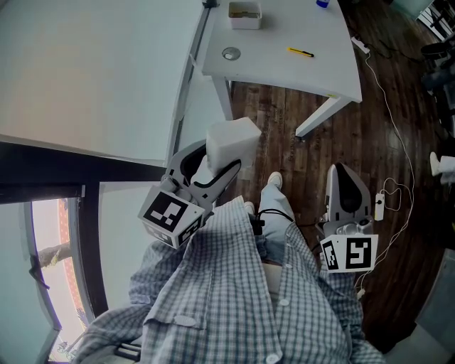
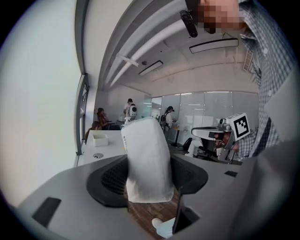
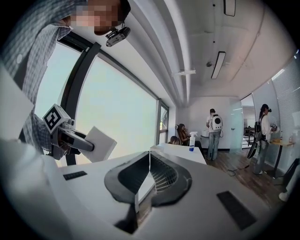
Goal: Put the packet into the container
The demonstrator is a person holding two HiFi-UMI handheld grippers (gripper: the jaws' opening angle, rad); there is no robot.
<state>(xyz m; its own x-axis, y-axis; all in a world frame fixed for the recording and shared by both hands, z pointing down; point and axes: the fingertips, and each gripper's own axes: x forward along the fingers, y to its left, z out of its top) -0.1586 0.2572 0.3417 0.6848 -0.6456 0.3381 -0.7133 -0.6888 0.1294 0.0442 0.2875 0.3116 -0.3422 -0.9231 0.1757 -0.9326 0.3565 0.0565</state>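
My left gripper [image 1: 215, 165] is shut on a white packet [image 1: 232, 143], held up in front of the person's checked shirt, over the wooden floor. In the left gripper view the packet [image 2: 146, 161] stands upright between the two dark pads and hides their tips. The container [image 1: 244, 14], a small white open box, sits on the white table [image 1: 284, 67] well ahead; it also shows as the box [image 2: 100, 139] at far left. My right gripper [image 1: 345, 178] hangs at the person's right side with its jaws closed together [image 3: 149, 172] and nothing between them.
On the table lie a yellow pen-like tool [image 1: 301, 52] and a round cable hole [image 1: 231, 53]. A white cable and power strip [image 1: 392, 142] run across the floor at right. A window wall [image 1: 85, 78] stands at left. Several people [image 3: 213, 126] are farther down the room.
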